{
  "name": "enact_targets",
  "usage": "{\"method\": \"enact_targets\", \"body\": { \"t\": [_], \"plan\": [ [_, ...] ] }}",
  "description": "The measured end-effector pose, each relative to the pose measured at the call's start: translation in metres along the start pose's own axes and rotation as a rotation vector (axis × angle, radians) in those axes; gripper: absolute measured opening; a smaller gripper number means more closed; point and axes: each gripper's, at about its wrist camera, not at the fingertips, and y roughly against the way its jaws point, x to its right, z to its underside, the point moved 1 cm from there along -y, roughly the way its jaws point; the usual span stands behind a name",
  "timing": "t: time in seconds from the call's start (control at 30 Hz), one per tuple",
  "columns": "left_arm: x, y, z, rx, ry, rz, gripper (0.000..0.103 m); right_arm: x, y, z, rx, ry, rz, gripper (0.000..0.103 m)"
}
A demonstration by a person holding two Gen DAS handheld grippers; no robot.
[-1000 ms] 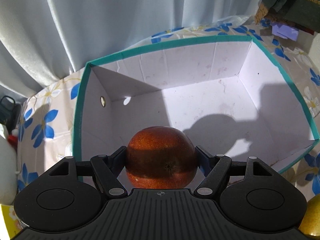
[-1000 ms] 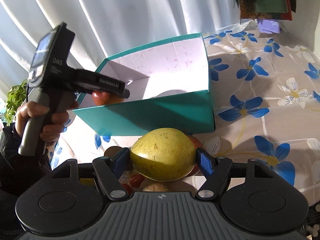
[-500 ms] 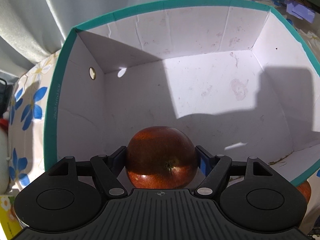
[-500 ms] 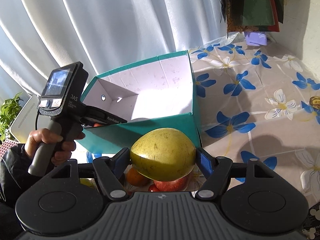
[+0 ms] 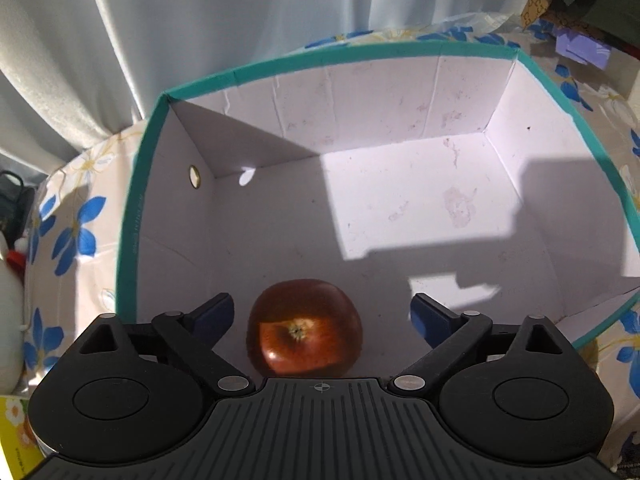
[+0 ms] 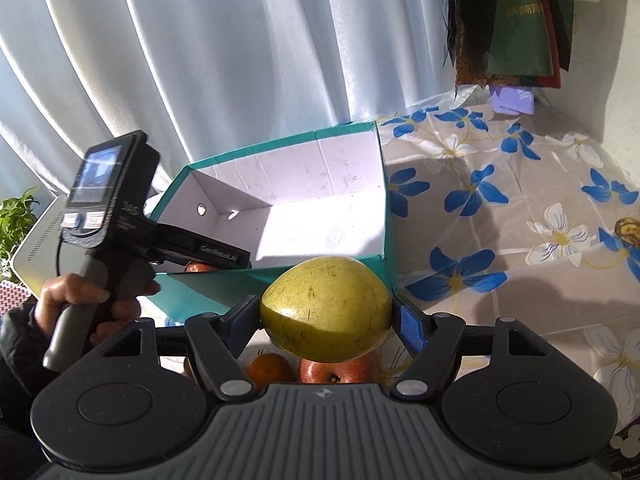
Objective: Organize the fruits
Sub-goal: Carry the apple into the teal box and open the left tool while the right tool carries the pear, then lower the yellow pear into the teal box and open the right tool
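A red apple [image 5: 306,326] lies on the white floor of the teal box [image 5: 138,216], near its front wall. My left gripper [image 5: 320,314] hangs over it with its jaws opening; both pads stand clear of the apple. In the right wrist view a sliver of that apple [image 6: 198,267] shows behind the left gripper's fingers [image 6: 208,249] inside the box [image 6: 280,280]. My right gripper [image 6: 326,316] is shut on a yellow-green pear [image 6: 326,314], held in front of the box. Beneath it lie another red apple [image 6: 340,370] and an orange fruit [image 6: 268,368].
The flowered tablecloth [image 6: 500,208] spreads to the right of the box. White curtains [image 6: 240,60] hang behind. A person's hand [image 6: 76,300] holds the left gripper's handle. Dark bags [image 6: 516,20] hang at the upper right, above a purple item [image 6: 514,100].
The left jaws have spread and let go of the red apple, which now rests on the box floor. The left gripper has drawn back from the box. The right gripper keeps the pear.
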Motion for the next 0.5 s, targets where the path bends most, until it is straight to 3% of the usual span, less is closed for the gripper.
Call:
{"method": "enact_targets", "body": {
  "t": [0.1,0.5],
  "plan": [
    [0.001,0.019,0.003,0.06,-0.002,-0.032,0.1,0.0,-0.001,-0.004,0.019,0.008,0.019,0.072],
    [-0.044,0.075,0.03,0.151,0.151,-0.08,0.101,-0.021,-0.031,-0.036,0.079,0.061,0.08,0.072]
  ]
}}
